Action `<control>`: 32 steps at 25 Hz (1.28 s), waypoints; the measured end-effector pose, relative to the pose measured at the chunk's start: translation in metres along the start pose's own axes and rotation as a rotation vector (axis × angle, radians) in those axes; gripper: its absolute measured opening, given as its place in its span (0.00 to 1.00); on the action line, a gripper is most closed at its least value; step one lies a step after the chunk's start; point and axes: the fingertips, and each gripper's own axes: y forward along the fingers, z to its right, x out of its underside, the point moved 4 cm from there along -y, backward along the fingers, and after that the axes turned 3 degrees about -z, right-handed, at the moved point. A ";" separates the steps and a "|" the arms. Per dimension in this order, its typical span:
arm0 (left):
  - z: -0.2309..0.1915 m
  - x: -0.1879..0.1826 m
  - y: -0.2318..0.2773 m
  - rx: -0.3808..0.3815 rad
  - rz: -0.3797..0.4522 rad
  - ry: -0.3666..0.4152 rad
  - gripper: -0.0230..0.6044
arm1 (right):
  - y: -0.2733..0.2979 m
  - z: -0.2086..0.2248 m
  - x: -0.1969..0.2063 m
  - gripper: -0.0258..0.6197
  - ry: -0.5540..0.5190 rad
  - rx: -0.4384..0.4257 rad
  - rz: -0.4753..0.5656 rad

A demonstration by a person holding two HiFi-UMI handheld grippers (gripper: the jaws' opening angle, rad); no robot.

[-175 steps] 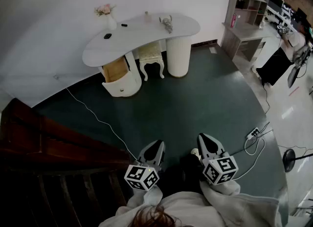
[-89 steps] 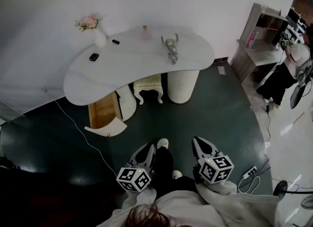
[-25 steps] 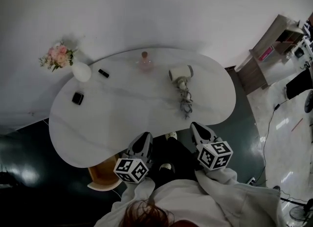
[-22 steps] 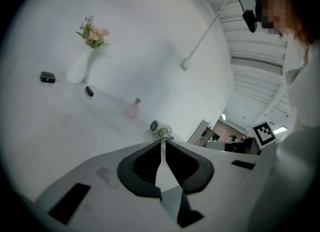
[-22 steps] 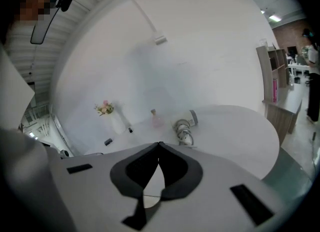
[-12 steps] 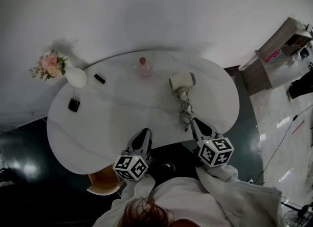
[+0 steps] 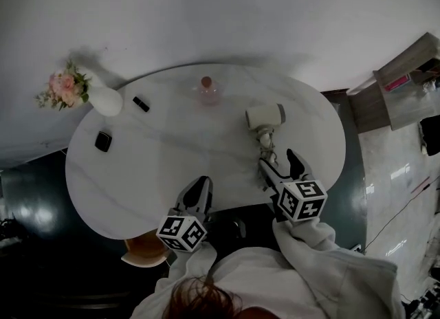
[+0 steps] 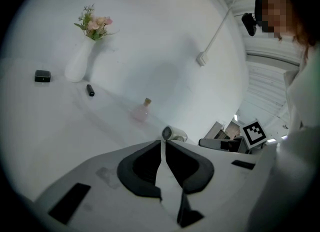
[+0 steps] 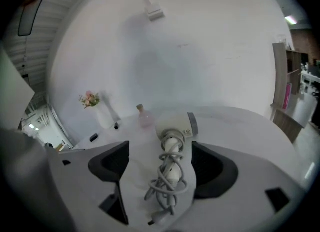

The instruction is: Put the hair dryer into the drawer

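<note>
The white hair dryer [image 7: 265,116] lies on the white table [image 7: 137,180], its cord-wrapped handle [image 7: 265,147] pointing toward me. In the right gripper view the dryer [image 9: 176,125] and its handle [image 9: 167,172] lie between the jaws. My right gripper [image 7: 282,164] [image 9: 160,148] is opening, its jaws standing either side of the handle's near end with no pad pressing on it. My left gripper [image 7: 199,185] [image 8: 163,142] is shut and empty over the table's near edge. The open wooden drawer [image 7: 143,248] shows below the table's near left edge.
A white vase with pink flowers [image 7: 102,100], a pink bottle [image 7: 207,91] and two small black items [image 7: 103,141] [image 7: 141,104] stand on the table's far part. A white wall rises behind. A shelf unit [image 7: 405,70] stands at the right.
My right gripper has moved forward over the table to the dryer's handle and its jaws have spread apart. My left gripper has advanced to the table's near edge, still shut.
</note>
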 end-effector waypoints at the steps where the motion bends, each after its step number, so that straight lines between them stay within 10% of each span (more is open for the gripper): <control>1: -0.002 0.000 0.002 -0.010 -0.006 -0.001 0.10 | 0.007 0.001 -0.002 0.71 0.001 -0.005 -0.012; 23: -0.039 0.005 0.053 -0.136 -0.090 -0.067 0.10 | 0.101 0.014 0.016 0.79 -0.048 -0.013 -0.242; 32: -0.040 0.010 0.059 -0.147 -0.084 -0.086 0.10 | 0.100 0.021 0.020 0.65 -0.077 0.048 -0.224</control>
